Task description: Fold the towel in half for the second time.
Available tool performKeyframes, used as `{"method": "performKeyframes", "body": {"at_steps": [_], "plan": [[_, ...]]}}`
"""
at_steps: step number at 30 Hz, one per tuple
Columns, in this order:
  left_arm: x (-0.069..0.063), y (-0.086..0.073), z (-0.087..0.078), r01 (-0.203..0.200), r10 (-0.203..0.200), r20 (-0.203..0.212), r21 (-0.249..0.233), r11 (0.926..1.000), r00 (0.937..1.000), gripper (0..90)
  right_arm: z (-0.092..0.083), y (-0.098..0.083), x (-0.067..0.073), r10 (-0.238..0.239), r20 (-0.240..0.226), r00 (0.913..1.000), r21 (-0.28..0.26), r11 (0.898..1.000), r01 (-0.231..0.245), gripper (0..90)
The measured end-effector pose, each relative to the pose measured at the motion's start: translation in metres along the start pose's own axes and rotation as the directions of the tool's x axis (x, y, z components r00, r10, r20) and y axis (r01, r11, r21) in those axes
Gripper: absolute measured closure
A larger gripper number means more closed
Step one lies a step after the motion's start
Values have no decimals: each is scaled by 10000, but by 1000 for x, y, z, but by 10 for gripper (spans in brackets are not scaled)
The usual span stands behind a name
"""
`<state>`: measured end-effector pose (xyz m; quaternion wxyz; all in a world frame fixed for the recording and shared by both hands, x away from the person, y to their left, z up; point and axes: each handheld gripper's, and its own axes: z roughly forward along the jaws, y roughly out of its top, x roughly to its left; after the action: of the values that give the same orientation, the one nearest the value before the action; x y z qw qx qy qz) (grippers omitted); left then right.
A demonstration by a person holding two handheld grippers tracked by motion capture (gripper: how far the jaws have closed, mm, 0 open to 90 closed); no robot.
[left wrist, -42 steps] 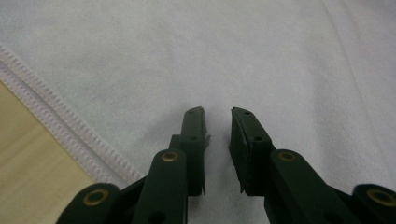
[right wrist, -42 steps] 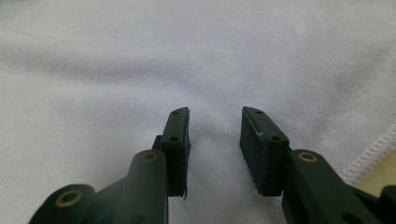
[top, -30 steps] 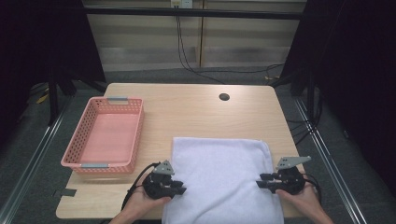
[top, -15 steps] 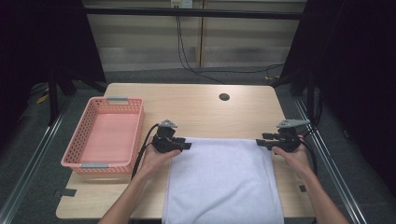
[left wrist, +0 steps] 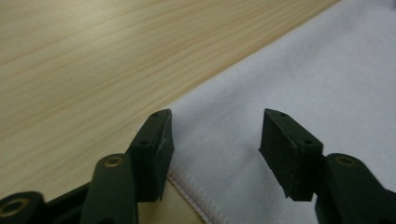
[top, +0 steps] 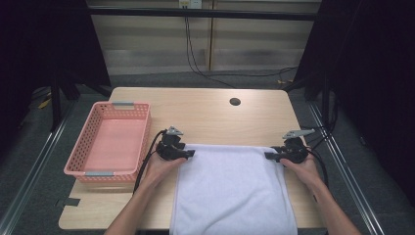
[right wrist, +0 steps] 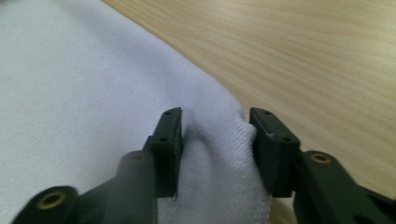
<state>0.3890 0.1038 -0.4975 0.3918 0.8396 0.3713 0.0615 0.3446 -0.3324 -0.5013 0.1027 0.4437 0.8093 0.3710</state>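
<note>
The towel [top: 232,191] lies flat at the desk's near edge, its near end hanging over and cut off from sight, its long axis running toward the person. Its far corners sit at the two grippers. The left gripper [top: 185,153] has just been opening; its jaws stand wide astride the corner, pads clear of the cloth. The right gripper [top: 272,156] has just been closing, and a bunched fold fills its jaws, pads pressing it. The basket [top: 88,155] stands left, apart.

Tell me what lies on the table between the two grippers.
The white towel: in the high view its far edge runs from the left gripper to the right gripper, with nothing else on that stretch.
</note>
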Motion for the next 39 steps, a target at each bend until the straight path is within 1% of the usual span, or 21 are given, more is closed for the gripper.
{"method": "performKeyframes", "body": {"at_steps": [1,3,4,5,7,8,11,12,13,14,15,16,17,20,22,26,28,34,36,38,39], "plan": [[1,0,-1,133,-134,-56,-137,9998,9999,432,0,0,0,56,-103,9999,17,10000,-56,618],[5,0,-3,352,-350,78,-213,9992,9994,417,1,0,1,46,-226,9997,49,10000,-45,667],[6,0,-2,317,-320,-193,-161,9994,9993,416,2,0,1,52,-239,9997,100,9999,-50,680],[8,-1,-2,258,-259,-254,-69,9996,9993,412,2,0,1,83,-284,9996,123,9999,-80,695],[10,-4,0,397,-397,-54,-14,9992,9992,418,2,0,1,148,-399,9991,146,9998,-142,734],[11,-5,0,333,-333,-72,-51,9994,9994,445,2,0,1,188,-438,9989,170,9997,-181,746],[13,-6,0,159,-163,543,81,9998,9984,676,1,1,0,252,-559,9981,128,9996,-245,771],[12,-6,1,169,-177,830,104,9998,9964,755,1,1,-1,304,-588,9978,120,9995,-297,775],[12,-6,1,211,-220,885,107,9997,9958,824,-1,1,-1,337,-603,9976,83,9994,-332,779],[12,-5,0,241,-254,899,152,9996,9956,835,-2,2,-1,366,-633,9973,35,9993,-365,780],[13,-3,-2,319,-328,1034,106,9994,9941,839,-4,3,-2,338,-651,9973,-56,9994,-342,780],[13,-2,-5,453,-450,1117,-4,9990,9927,841,-6,4,-2,450,-686,9966,-154,9988,-462,781],[12,0,-8,499,-473,1141,-203,9985,9923,842,-9,5,-3,427,-717,9965,-335,9984,-452,781],[7,7,-20,302,-239,1138,-537,9981,9932,843,-19,12,-5,474,-794,9957,-740,9958,-533,782],[5,15,-29,268,-154,1174,-957,9951,9930,844,-26,18,-6,464,-839,9954,-1129,9920,-558,782],[7,30,-41,229,-69,1096,-1451,9892,9940,844,-37,29,-9,432,-759,9962,-1656,9846,-553,782],[10,39,-45,350,-157,1144,-1693,9849,9933,844,-43,36,-12,355,-725,9967,-1947,9796,-491,782],[18,67,-47,219,-40,837,-2143,9765,9965,844,-51,62,-21,379,-431,9984,-2411,9694,-472,783],[22,76,-46,215,-44,771,-2219,9748,9970,844,-51,71,-24,368,-246,9990,-2396,9700,-416,783],[26,84,-43,276,-105,761,-2284,9732,9970,843,-51,82,-29,387,-130,9992,-2538,9664,-407,784],[27,88,-43,204,-37,719,-2335,9721,9974,844,-50,86,-31,399,-79,9992,-2549,9661,-406,784]]}}
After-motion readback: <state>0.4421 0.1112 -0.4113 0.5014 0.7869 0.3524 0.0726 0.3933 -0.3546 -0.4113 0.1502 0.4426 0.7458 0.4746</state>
